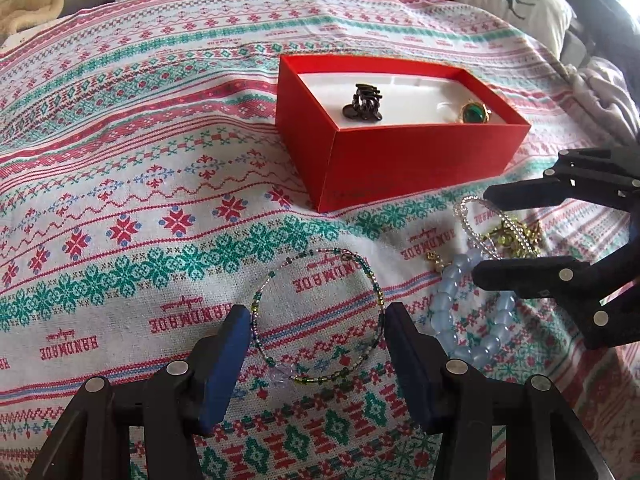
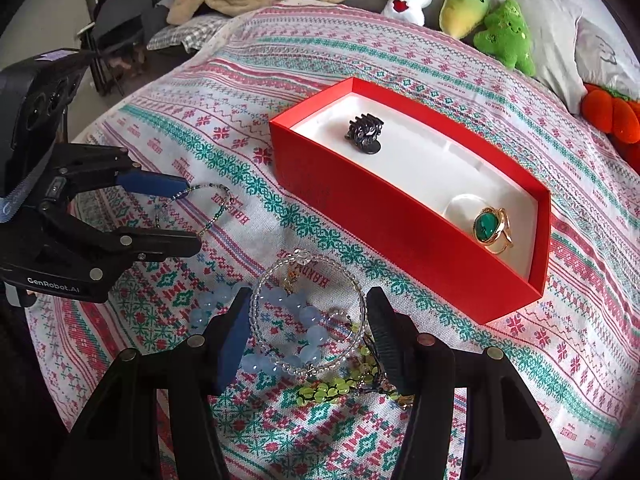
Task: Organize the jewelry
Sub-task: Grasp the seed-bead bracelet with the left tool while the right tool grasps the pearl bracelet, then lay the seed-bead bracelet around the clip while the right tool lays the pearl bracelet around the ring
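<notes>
Both grippers spread: left (image 1: 316, 320) straddles beaded bracelet (image 1: 316, 316), right (image 2: 308, 312) crystal bracelet (image 2: 308, 312)

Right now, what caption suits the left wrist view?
Open left claw framing a beaded bracelet beside the red box.

A woven cotton-like bedspread (image 1: 120, 184), matt and coarse, is seen under everything. The red cardboard box (image 2: 384, 236) looks smooth and matt, lined with white satiny padding (image 2: 440, 168). Inside, at 11 o'clock, a dark glossy plastic hair claw (image 2: 365, 133) is seen; at 4 o'clock, a polished gold metal ring with a green stone (image 2: 491, 229). The frosted pale-blue bead bracelet (image 1: 472, 320) appears translucent, the clear bead bracelet (image 2: 308, 312) glassy. The left tongs (image 1: 316, 344) are matt black plastic with blue rubbery pads (image 1: 224, 364).
</notes>
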